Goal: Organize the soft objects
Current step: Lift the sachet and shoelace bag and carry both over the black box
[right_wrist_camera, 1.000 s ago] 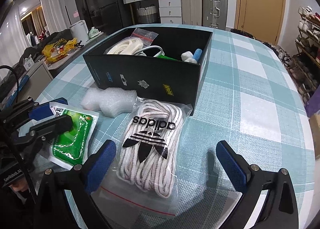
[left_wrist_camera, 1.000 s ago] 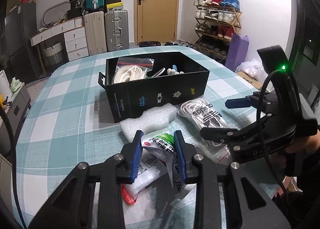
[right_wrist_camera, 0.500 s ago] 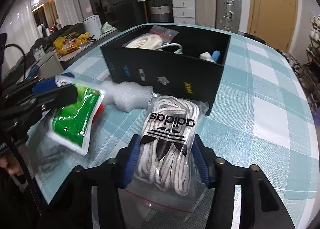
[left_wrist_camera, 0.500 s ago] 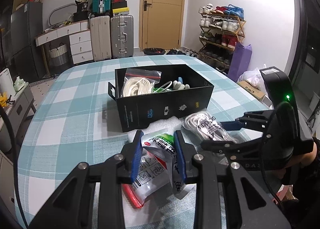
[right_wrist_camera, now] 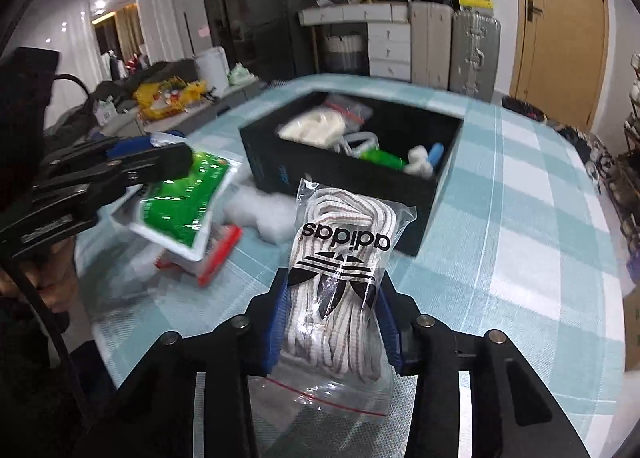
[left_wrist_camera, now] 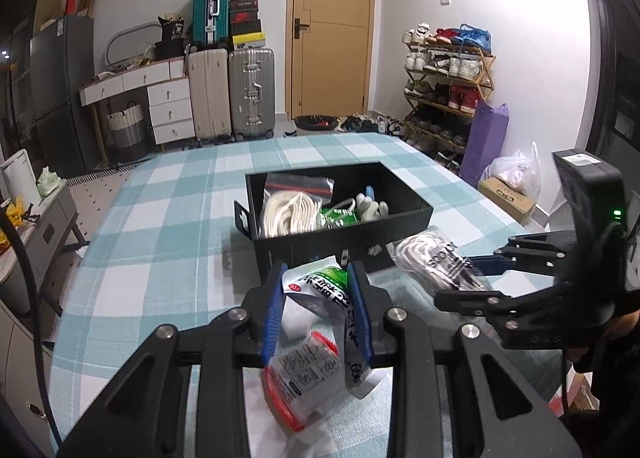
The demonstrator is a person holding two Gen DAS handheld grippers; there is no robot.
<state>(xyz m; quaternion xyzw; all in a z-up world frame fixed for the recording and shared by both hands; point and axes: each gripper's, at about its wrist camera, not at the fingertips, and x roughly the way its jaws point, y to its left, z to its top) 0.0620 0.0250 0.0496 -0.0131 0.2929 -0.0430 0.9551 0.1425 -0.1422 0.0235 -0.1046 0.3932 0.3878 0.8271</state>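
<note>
Checked cloth covers the table under both claws. Left claw: jaws clamped on a green-and-white packet, held off the cloth. Right claw: jaws have just been closing and now pinch a clear bag of laces, raised. Ahead of both claws sits a black box holding more bagged goods. White foam lies between box and packet.
</note>
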